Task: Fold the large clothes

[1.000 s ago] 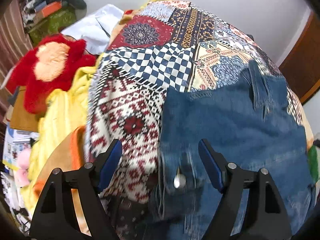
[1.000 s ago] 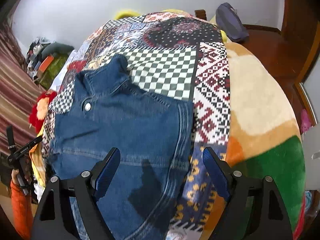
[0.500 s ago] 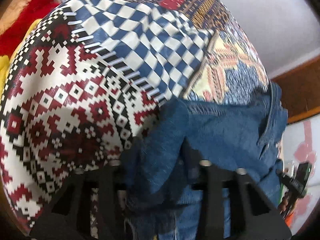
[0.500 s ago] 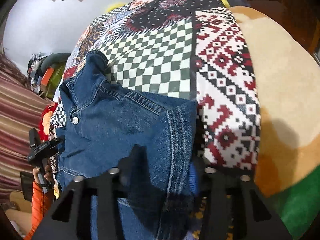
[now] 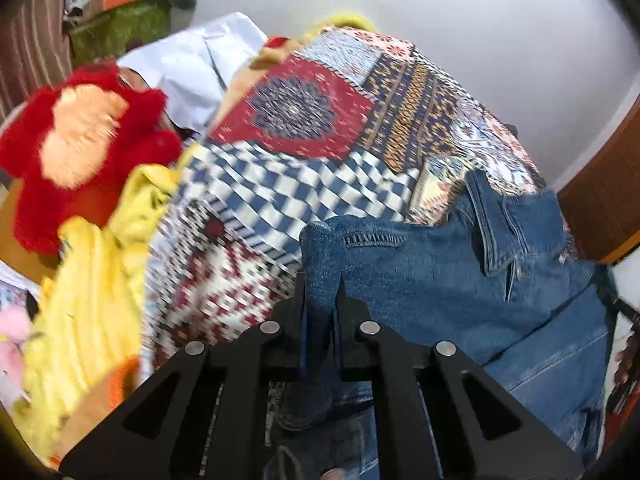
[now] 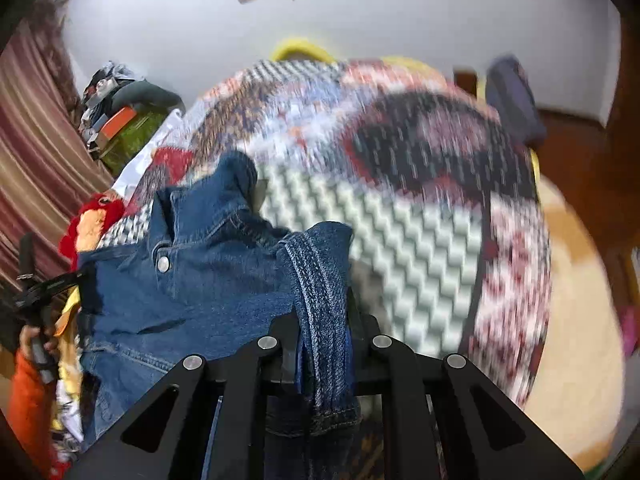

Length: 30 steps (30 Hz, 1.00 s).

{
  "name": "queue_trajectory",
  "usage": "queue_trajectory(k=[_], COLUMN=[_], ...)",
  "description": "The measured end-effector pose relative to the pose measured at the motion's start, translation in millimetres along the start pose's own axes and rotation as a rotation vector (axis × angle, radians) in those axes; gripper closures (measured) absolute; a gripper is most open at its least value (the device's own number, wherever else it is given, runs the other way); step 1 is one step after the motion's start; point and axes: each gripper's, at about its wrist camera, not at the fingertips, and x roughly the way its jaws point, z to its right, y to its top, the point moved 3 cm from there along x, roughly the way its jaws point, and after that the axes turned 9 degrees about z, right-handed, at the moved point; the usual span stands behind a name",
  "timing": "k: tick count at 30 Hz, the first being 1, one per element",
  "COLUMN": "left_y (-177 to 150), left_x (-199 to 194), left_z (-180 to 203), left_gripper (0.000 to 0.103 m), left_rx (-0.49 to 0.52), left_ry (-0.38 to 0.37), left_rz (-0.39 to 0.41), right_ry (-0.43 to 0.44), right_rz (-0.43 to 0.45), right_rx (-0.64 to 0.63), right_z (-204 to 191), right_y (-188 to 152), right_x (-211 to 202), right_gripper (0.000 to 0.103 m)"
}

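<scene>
A blue denim jacket (image 5: 448, 280) lies on a patchwork bedspread (image 5: 320, 136), its collar toward the far right in the left wrist view. My left gripper (image 5: 320, 300) is shut on a bunched corner of the denim jacket, which stands up between the black fingers. In the right wrist view the denim jacket (image 6: 200, 280) spreads to the left, a metal button (image 6: 163, 264) showing. My right gripper (image 6: 324, 320) is shut on a stitched seam edge of the same jacket, lifted off the bedspread (image 6: 400, 240). The other gripper and a hand show at the far left.
A red plush toy (image 5: 80, 148) and a yellow blanket (image 5: 84, 312) lie left of the bedspread. White cloth (image 5: 192, 68) and piled boxes (image 5: 116, 12) sit at the back left. A striped curtain (image 6: 36, 152) hangs left; a wooden door frame (image 5: 600, 208) stands right.
Both grippers went from wide open above the flat jacket to shut on its corners. They have lifted the denim and pulled back, so more of the bed shows.
</scene>
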Motion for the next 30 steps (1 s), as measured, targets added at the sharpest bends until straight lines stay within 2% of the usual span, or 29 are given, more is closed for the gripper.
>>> queue_trajectory(k=[4,10,13,15,17,18,22,26,30], left_y=[4,-8,-11,-14,-15,-15,-13,-7,-2], left_x=[17,53,64,68,68,67,57,38,2], left_z=[-14,-14,-12,-13,-16,-17,-19,-7,6], left_gripper=[0.095,0.092,0.085,0.080,0.079,0.079,0.078,0.078,0.069], left_rx=[-0.008,0.030,0.069,0.074,0.064,0.053,-0.006,0.082,0.094], left_ry=[0.044,0.094,0.128,0.136,0.126,0.122,0.119,0.173,0.135], left_rz=[-0.016,-0.059,-0.068,-0.074,-0.069,-0.067,-0.073,-0.062,-0.026], right_ry=[-0.048,-0.102,-0.108,-0.152,-0.251,-0.264,-0.250,-0.281,-0.231], right_rz=[-0.008,-0.076,-0.082,-0.080,-0.071,-0.064,-0.084,-0.073,-0.037], right_rx=[-0.071,-0.079,-0.091,-0.111,-0.156,-0.168,-0.145,-0.170,-0.173], right_z=[-4,20,27,29,33,35,38,30,11], right_y=[11,-14,-21,-22,-23,-23,-22,-14,-10], right_x=[30,73,78,77,75,74,62,37,1], right_gripper=[0.091,0.090,0.086,0.071,0.033,0.029,0.028,0.028,0.028])
